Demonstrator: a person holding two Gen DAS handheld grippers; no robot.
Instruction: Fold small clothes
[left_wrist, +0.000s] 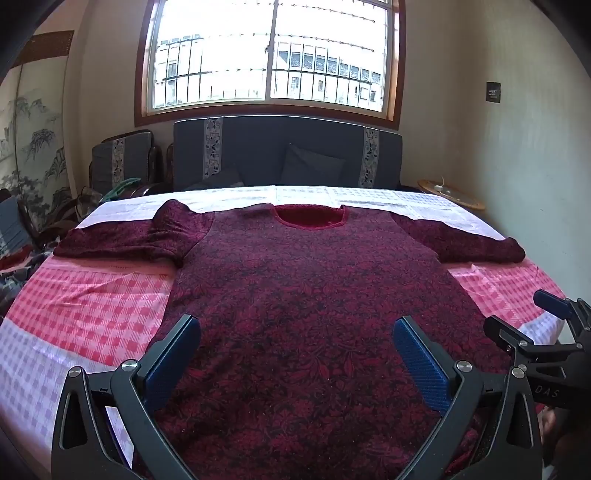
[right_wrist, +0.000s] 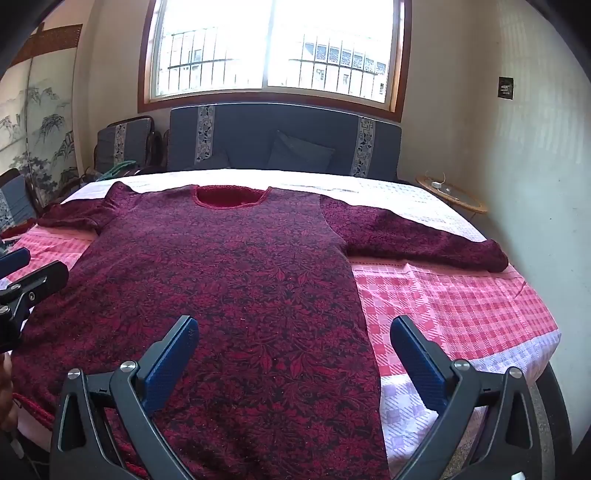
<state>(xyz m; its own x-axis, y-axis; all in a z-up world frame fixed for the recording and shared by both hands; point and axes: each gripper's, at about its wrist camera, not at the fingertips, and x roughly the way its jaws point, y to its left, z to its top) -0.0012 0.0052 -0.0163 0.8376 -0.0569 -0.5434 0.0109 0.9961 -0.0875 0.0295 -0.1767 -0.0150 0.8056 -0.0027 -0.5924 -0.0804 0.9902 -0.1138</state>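
A dark red, leaf-patterned long-sleeved sweater (left_wrist: 306, 288) (right_wrist: 229, 280) lies flat on the table, neck (left_wrist: 309, 215) toward the far side, both sleeves spread out. The left sleeve (left_wrist: 122, 240) is bunched near the shoulder; the right sleeve (right_wrist: 424, 236) lies straight. My left gripper (left_wrist: 295, 350) hovers open over the sweater's lower body with nothing between its blue pads (left_wrist: 421, 365). Over the lower right hem edge my right gripper (right_wrist: 295, 350) is also open and empty. Each gripper shows at the edge of the other's view: the right gripper (left_wrist: 546, 314), the left gripper (right_wrist: 22, 273).
A pink, red and lilac checked cloth (right_wrist: 461, 306) covers the table (left_wrist: 74, 314). Beyond it stand a dark blue sofa (left_wrist: 288, 151), an armchair (left_wrist: 122, 158) and a small round side table (right_wrist: 454, 194) by the right wall. A window is above.
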